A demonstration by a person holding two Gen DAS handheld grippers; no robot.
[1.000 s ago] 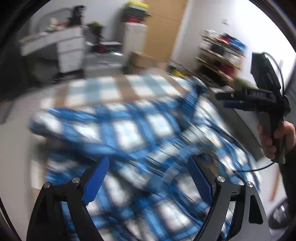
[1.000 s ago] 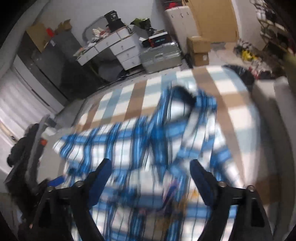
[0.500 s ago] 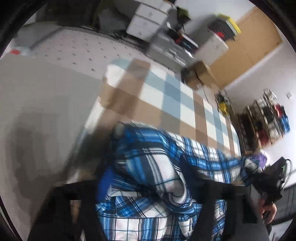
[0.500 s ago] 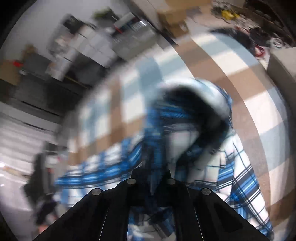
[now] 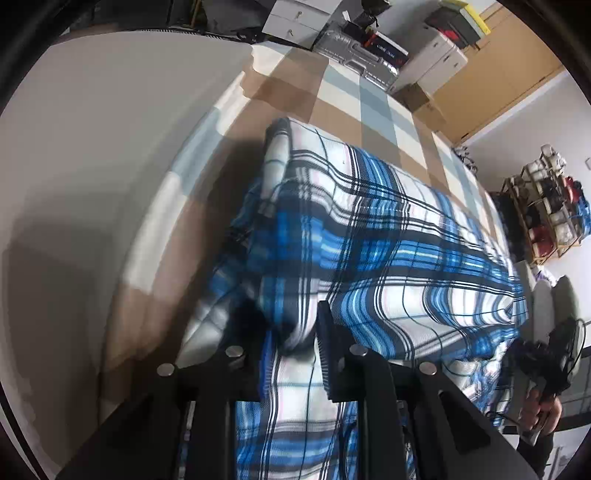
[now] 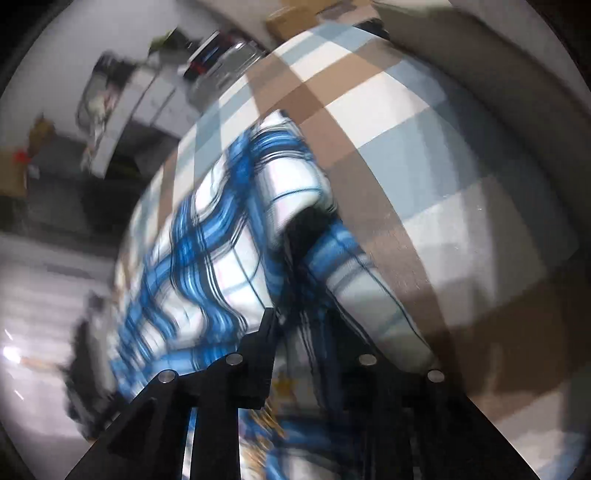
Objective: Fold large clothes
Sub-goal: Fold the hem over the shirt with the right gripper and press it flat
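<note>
A blue, white and black plaid shirt (image 5: 369,240) lies across a bed with a brown, white and pale-blue checked cover (image 5: 332,110). My left gripper (image 5: 291,332) is shut on a bunched fold at the shirt's near left edge. The cloth runs taut from there toward my right gripper (image 5: 517,350), held by a hand at the lower right. In the right wrist view the shirt (image 6: 221,240) fills the gap of my right gripper (image 6: 306,332). Its jaws are opening, and cloth drapes over the right finger and hides it. The checked cover (image 6: 406,129) lies beyond.
A grey surface (image 5: 92,184) lies left of the bed. Past the bed's far end are a silver suitcase (image 5: 358,59), white drawers (image 5: 291,18), a cardboard box (image 5: 417,96) and a wooden wardrobe (image 5: 517,55). A shoe rack (image 5: 546,210) stands at the right wall.
Both grippers were wide open above the shirt. They have dropped and rolled, and each has closed on a fold at the shirt's edge. The right one's fingers now stand wider apart.
</note>
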